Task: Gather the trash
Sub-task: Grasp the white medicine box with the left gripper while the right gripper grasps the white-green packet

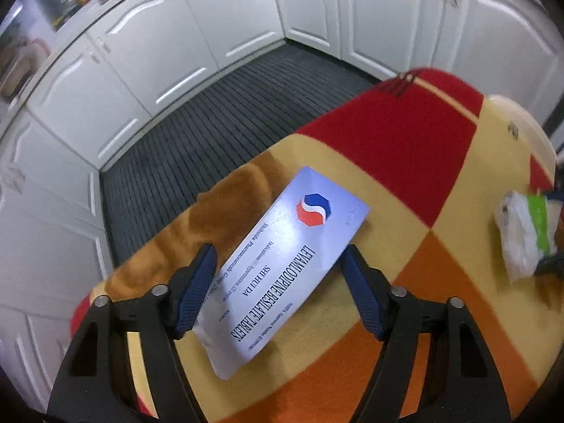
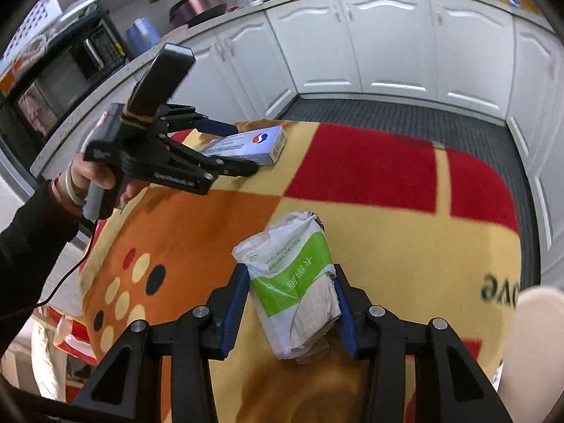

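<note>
Trash: one pill box (image 1: 282, 264) | one tissue pack (image 2: 294, 285) | two tools

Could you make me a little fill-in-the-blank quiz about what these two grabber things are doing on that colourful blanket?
1. The left gripper straddles a pale blue ____ box.
2. The tissue pack between the right gripper fingers has a ____ band.
3. Both items lie on a patterned blanket of red, yellow and ____ blocks.
4. The cabinets behind are ____.

Missing words: medicine; green; orange; white
</note>
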A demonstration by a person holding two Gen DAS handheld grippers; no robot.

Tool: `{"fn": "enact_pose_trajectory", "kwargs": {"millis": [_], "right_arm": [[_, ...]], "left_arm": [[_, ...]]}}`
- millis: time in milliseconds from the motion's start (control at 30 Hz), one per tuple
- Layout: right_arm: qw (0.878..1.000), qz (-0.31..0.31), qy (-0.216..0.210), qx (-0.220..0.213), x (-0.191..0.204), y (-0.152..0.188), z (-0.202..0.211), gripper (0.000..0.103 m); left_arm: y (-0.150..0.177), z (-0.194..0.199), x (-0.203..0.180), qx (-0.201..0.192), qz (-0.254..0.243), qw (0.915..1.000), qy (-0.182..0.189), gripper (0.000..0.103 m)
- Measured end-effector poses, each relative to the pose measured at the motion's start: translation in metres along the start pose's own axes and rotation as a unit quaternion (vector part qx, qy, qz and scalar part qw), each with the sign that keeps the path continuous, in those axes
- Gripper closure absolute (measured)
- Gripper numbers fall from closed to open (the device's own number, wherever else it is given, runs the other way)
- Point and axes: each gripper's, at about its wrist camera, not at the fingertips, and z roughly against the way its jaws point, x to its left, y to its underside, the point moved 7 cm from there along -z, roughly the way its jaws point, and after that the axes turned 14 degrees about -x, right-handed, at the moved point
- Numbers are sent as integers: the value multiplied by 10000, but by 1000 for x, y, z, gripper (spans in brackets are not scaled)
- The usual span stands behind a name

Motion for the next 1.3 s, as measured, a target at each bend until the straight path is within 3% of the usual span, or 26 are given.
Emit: {"fn": "enact_pose_trajectory", "kwargs": {"millis": [100, 267, 500, 700, 800, 933, 1067, 1100, 1167, 1300], "right_arm": [[9998, -181, 36, -51, 2, 1, 7, 59], [9995, -205, 170, -156, 14, 10, 23, 59], [9972, -631, 289, -267, 15, 26, 46, 59], [9964, -704, 475, 52, 23, 50, 54, 58], [9962, -524, 689, 115, 25, 59, 57, 50], [9955, -326, 877, 175, 25, 66, 56, 48], [9952, -63, 962, 146, 32, 68, 52, 38], [9947, 3, 1018, 136, 32, 69, 51, 39], [9931, 105, 1161, 84, 32, 70, 54, 55], [9948, -155, 1005, -67, 28, 69, 68, 61]], "left_arm": [[13, 12, -2, 54, 251, 9995, -190, 45], [39, 52, -19, 85, 997, 9949, -82, 51], [78, 108, -63, 36, 1775, 9835, -349, 54], [101, 123, -93, 216, 1875, 9795, -704, 54], [102, 124, -99, 179, 1879, 9782, -861, 53], [101, 121, -104, 155, 1827, 9786, -934, 51], [104, 112, -109, 151, 1953, 9770, -840, 50], [104, 112, -110, 105, 1962, 9769, -845, 51], [102, 114, -113, 53, 2014, 9769, -712, 51], [95, 121, -121, -65, 2044, 9770, -606, 52]]}}
